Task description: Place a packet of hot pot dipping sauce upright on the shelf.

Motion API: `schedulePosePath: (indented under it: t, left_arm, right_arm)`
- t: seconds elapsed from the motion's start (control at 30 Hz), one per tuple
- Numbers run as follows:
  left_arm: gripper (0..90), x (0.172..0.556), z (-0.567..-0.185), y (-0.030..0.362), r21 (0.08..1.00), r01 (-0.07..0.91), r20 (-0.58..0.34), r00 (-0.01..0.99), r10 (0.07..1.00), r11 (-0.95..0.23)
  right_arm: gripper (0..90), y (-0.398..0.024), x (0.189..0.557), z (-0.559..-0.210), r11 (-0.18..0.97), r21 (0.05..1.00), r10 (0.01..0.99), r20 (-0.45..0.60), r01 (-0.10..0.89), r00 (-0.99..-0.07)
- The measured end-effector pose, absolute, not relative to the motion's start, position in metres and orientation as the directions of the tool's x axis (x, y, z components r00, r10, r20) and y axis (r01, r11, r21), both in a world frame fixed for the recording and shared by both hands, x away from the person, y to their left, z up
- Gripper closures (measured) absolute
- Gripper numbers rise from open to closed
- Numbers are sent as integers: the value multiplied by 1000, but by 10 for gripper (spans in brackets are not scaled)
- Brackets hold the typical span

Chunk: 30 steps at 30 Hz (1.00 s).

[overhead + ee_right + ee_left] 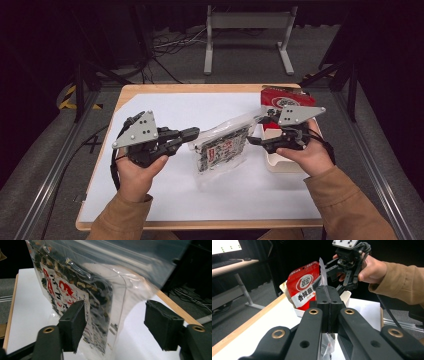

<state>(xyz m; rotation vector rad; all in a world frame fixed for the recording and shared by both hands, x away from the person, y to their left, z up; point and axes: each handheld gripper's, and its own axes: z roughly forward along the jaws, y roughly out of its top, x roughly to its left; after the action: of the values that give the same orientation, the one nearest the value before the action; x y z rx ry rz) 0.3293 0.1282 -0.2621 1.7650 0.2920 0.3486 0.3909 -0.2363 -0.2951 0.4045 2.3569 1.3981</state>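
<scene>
High view: clear bag [223,148] lifted over white tabletop [165,197], between left tool [192,133] and right tool [254,141].
Left gripper view: left tool clamped on bag edge; red pouch [302,287] in tray.
Right gripper view: right tool wide apart, bag unpinched; second grip pending.

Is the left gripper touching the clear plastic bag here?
Touching. In the left gripper view, the left gripper is shut with the edge of the clear plastic bag pinched between its fingers; the film sticks up just past them.
</scene>
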Motion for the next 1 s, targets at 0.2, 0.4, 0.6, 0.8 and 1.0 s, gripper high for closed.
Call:
schedulePosePath:
  t: [0.2,0.4,0.6,0.8,1.0]
  left_arm:
    - [900,330,-262,129,976,7,78,921,381,-216]
    - [900,332,-264,132,978,19,63,920,386,-206]
    - [900,334,-264,135,980,25,57,915,400,-198]
    - [900,337,-264,143,983,31,47,908,415,-179]
    - [900,338,-263,149,985,43,32,904,427,-165]
  right_arm:
    - [315,-220,400,-297,474,880,357,-155,36,-921]
    - [357,-211,404,-300,464,885,299,-122,33,-946]
    - [470,-212,405,-299,467,884,268,-112,27,-957]
    - [671,-215,397,-294,496,868,192,-81,26,-978]
    - [744,-210,385,-291,525,851,134,-94,-10,-987]
